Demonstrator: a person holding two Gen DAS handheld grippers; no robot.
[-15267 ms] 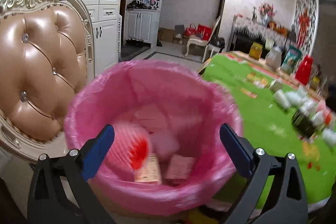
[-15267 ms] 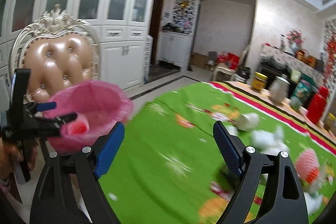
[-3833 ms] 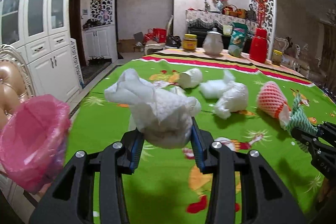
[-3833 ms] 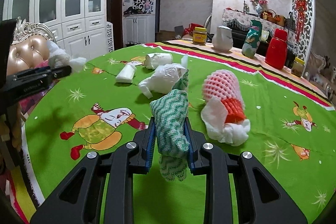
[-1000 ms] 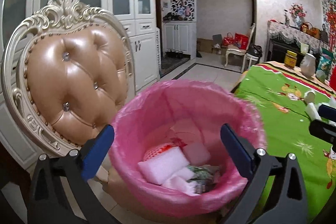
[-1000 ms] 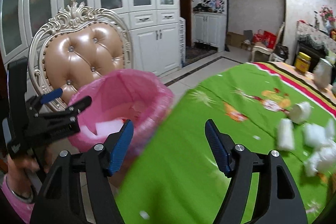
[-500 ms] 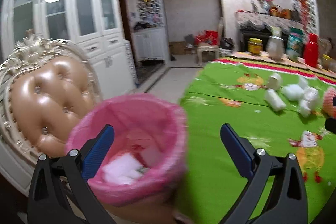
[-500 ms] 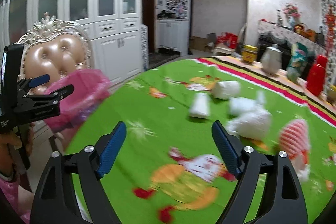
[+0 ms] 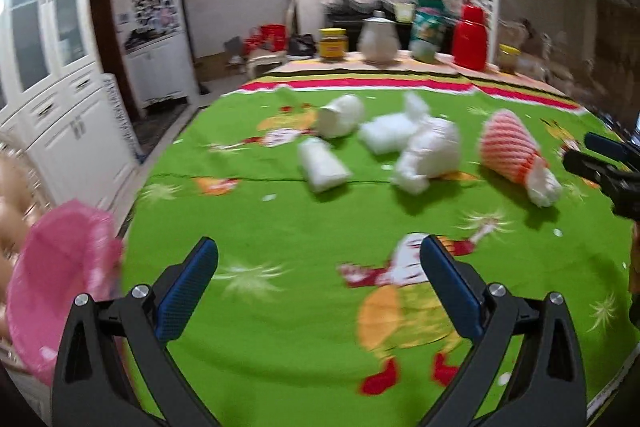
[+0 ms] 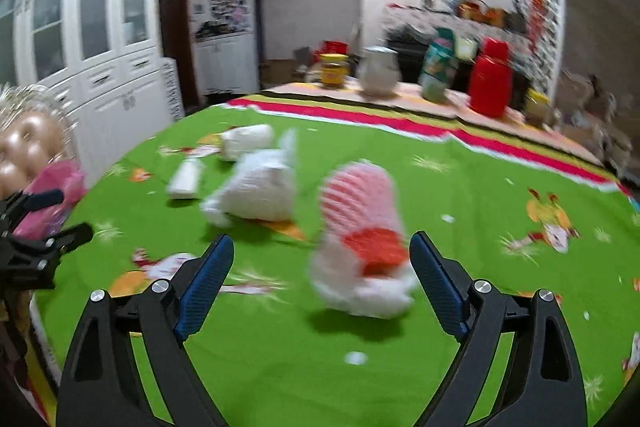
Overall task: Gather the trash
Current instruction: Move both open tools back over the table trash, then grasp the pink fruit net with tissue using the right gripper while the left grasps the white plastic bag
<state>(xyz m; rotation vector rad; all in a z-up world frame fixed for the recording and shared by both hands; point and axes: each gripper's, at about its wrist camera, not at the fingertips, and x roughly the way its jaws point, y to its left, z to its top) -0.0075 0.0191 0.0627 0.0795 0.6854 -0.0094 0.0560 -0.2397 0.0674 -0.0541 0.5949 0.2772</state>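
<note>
Across the green tablecloth (image 9: 280,219) the remaining trash lies scattered: a red-and-white foam fruit net bundled with white paper (image 10: 360,227) sits just ahead of my right gripper (image 10: 320,267), a crumpled white plastic bag (image 10: 260,187) is beside it to the left, and two tipped paper cups (image 9: 324,165) lie farther back. My right jaws are opening, wide apart, with nothing pressed between the pads; the net bundle looks framed between them but lies on the cloth beyond the tips. My left gripper (image 9: 316,287) also stands wide apart and empty, over a cartoon print on the cloth, with the trash well ahead of it. The pink-lined bin (image 9: 60,279) sits off the table's left edge, next to a padded chair (image 10: 20,147). Everything is smeared with blur, so my aim is the main worry: closing too soon could catch only the loose paper tail and leave the net behind. The foam is soft and springy, so a shallow pinch might let it slip out over the floor on the way to the bin. Jars and a red flask (image 10: 490,83) at the far edge are well clear.
</note>
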